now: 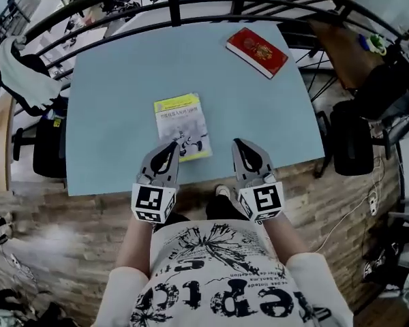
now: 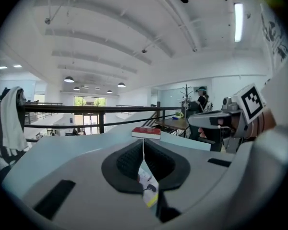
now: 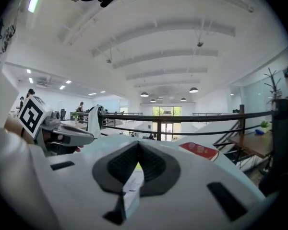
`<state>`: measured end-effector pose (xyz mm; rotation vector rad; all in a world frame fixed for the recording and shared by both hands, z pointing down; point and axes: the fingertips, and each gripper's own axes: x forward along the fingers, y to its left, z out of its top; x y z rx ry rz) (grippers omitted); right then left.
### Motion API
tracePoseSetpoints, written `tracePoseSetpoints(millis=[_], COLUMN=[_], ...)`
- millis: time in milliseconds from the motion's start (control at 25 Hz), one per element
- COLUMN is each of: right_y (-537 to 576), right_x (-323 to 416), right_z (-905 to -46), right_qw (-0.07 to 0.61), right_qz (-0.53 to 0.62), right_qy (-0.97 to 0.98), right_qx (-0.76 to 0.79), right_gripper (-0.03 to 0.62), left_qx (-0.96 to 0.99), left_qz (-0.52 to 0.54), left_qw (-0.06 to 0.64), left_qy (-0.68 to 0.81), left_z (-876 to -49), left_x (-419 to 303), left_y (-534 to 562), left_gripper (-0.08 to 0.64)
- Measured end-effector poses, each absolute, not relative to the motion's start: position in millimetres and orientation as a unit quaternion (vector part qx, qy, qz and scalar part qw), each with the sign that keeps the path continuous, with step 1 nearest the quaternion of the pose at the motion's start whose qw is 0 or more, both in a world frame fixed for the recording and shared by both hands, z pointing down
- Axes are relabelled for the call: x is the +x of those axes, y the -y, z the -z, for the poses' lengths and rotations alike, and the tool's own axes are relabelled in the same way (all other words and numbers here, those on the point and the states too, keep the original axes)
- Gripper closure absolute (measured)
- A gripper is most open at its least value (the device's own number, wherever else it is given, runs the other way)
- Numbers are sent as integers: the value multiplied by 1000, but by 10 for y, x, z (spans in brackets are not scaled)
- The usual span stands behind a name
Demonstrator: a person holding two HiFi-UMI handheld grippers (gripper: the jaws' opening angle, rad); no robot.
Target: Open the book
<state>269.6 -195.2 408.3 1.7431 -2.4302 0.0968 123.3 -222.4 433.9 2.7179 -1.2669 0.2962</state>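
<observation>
A thin book [image 1: 183,127] with a yellow-green and white cover lies closed on the light blue table [image 1: 116,94], near its front edge. My left gripper [image 1: 172,144] is shut and empty, its tip over the book's lower edge. My right gripper [image 1: 236,142] is shut too, over bare table a little to the right of the book. In the left gripper view the book [image 2: 148,186] shows through the gap below the closed tips of the left gripper [image 2: 143,140]. The right gripper view shows the book [image 3: 132,188] likewise, under the right gripper [image 3: 138,143].
A red book [image 1: 257,52] lies at the table's far right corner. A black railing [image 1: 191,2] runs behind the table. Left of the table, a white garment [image 1: 20,73] hangs over a dark chair; another black chair [image 1: 351,138] stands at the right.
</observation>
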Motion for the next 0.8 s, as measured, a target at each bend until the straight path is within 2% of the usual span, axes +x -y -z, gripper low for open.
tracePoseSetpoints(millis=[320, 600, 800], right_y=[2368, 2522, 2549], right_x=[2944, 2939, 2955], right_z=[-4326, -4730, -4939], right_qw=[86, 112, 125], right_qz=[-36, -58, -76], right_qy=[862, 885, 890], right_qx=[499, 448, 431], right_gripper=[581, 581, 581], left_qx=[851, 831, 831], left_qz=[-116, -168, -194], left_qw=[108, 141, 169], left_qy=[500, 511, 493], left_z=[-4802, -5412, -5801], left_x=[1470, 1738, 1961], left_y=[2289, 2302, 2305], left_gripper=[538, 535, 468])
